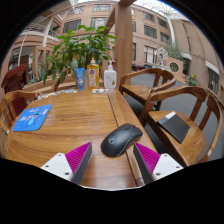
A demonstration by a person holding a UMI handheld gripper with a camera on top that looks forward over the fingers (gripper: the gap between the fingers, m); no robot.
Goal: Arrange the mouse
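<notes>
A black computer mouse (pixel 121 139) lies on the round wooden table (pixel 70 120), just ahead of my fingers and a little toward the right one. My gripper (pixel 112 162) is open, with its magenta pads (pixel 78 157) spread wide on either side. The mouse is beyond the fingertips, not between them, and nothing is held.
A blue mouse mat (pixel 32 117) lies on the table to the left. Bottles (pixel 93 74) and a leafy potted plant (pixel 75 45) stand at the far side. Wooden chairs (pixel 185 125) stand to the right, one with a dark tablet (pixel 174 126) on its seat.
</notes>
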